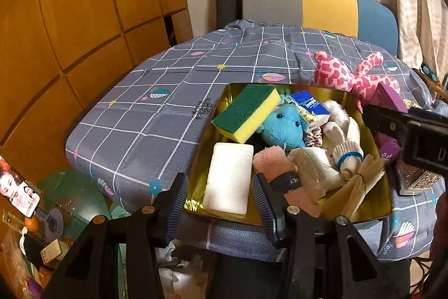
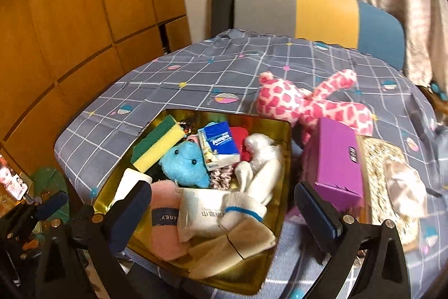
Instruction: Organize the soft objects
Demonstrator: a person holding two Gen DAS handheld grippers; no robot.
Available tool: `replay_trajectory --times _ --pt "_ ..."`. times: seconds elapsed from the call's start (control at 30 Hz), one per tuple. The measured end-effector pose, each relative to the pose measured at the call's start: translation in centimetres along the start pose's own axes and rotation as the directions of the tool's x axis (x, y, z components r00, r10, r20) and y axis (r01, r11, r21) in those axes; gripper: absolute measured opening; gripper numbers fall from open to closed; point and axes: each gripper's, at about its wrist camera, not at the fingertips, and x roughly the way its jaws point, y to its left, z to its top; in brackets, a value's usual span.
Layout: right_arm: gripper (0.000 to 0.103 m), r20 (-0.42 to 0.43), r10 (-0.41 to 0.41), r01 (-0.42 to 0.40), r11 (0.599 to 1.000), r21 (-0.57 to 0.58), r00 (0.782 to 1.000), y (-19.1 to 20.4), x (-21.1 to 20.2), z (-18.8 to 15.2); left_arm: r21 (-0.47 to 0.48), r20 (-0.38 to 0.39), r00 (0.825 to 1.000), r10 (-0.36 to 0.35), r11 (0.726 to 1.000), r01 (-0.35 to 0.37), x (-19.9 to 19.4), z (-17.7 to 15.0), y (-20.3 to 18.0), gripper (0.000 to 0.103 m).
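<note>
Between the left gripper's [image 1: 221,210] fingers a white block [image 1: 228,178] is lying at the near corner of the gold box [image 1: 221,100]; the pads are standing partly spread on either side, not pressing it; just beyond the right finger a pink towel [image 1: 275,161] is sitting — past that, a green-and-yellow sponge [image 1: 246,112], a blue plush [image 1: 282,126], a tissue pack [image 1: 310,105] and white gloves [image 1: 341,139] are crowding the box. The right gripper [image 2: 224,203] is hovering with fingers spread wide and empty over the same box; beyond its right finger a purple case [image 2: 336,159] is resting beside the box, and farther off a pink giraffe plush [image 2: 302,102] is lying on the checked cloth [image 2: 168,74] — outside the box.
</note>
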Motion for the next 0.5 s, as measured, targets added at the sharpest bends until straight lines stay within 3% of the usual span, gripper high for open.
replay_trajectory --times 0.5 --pt "0.103 0.034 -0.156 0.153 0.985 0.076 0.987 -0.1 -5.1 -2.5 -0.032 -0.024 1.0 -0.002 0.999 0.001 -1.7 0.4 0.3 0.048"
